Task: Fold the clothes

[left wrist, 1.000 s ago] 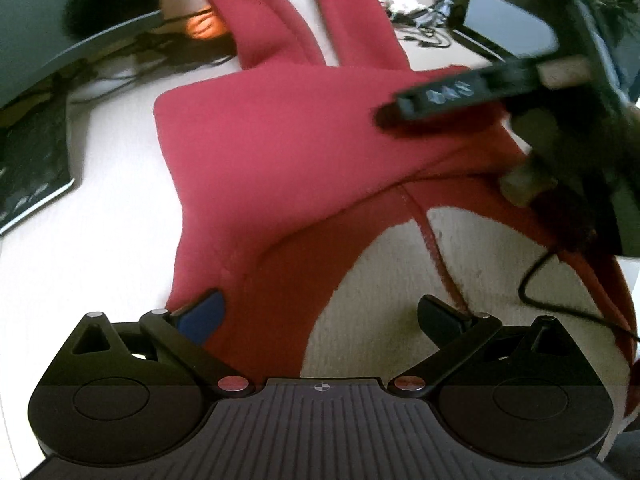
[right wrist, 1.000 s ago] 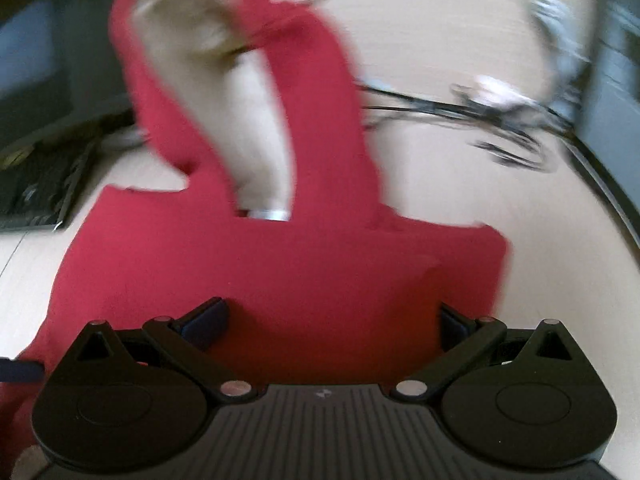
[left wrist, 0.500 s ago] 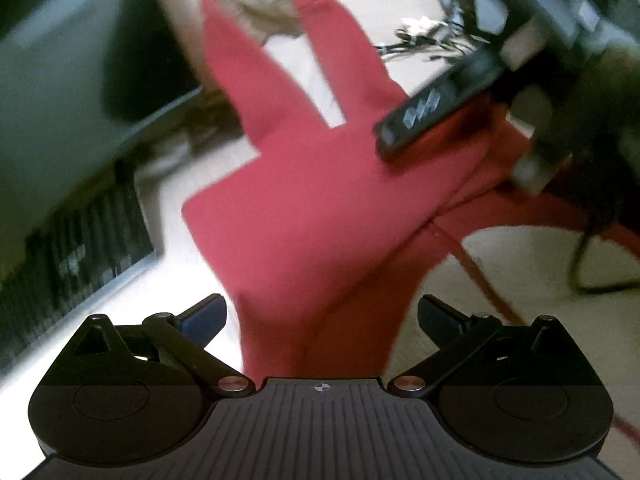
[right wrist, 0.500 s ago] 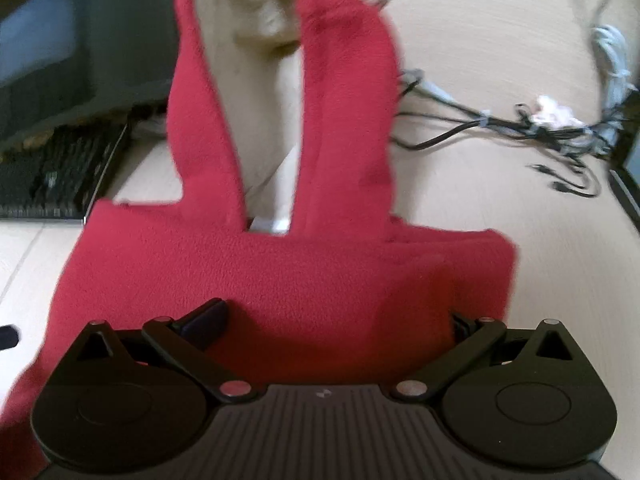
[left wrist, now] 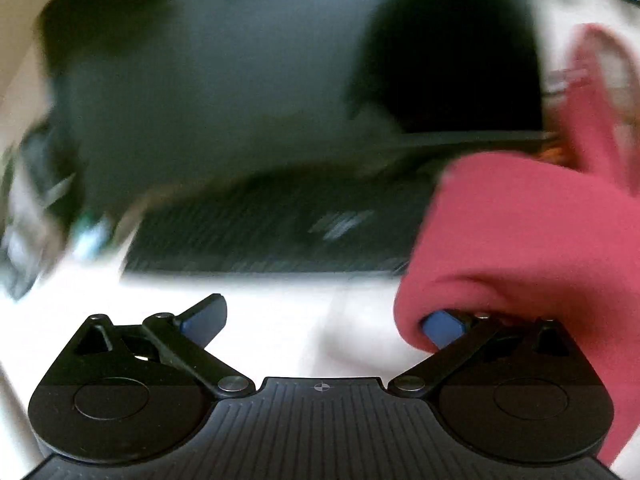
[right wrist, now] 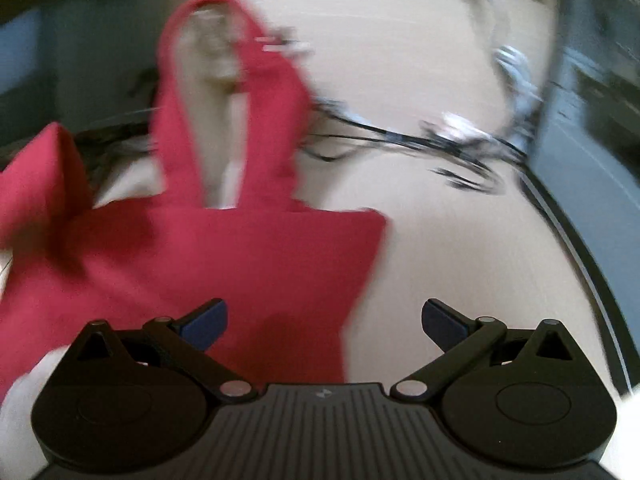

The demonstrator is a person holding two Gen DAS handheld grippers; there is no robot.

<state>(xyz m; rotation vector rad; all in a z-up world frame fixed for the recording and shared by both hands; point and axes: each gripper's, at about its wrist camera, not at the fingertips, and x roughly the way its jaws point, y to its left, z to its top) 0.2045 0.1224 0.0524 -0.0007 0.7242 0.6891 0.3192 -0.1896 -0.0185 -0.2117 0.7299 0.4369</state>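
Observation:
The red fleece garment lies on the pale table, its two long red bands reaching away from me. Motion blur smears both views. My right gripper is open low over the garment's near right corner; its left finger is above cloth and its right finger above bare table. A fold of cloth rises at the left. In the left wrist view the garment bunches at the right. My left gripper is open, and red cloth wraps round the outside of its right finger.
A dark keyboard and a dark monitor stand just beyond the left gripper. Tangled black and white cables lie at the table's back right, with a dark device edge along the right side.
The left gripper has swung left, so the garment has slid to its right edge and the keyboard fills the view. The right gripper has shifted right towards the garment's corner. A cloth fold has risen at left.

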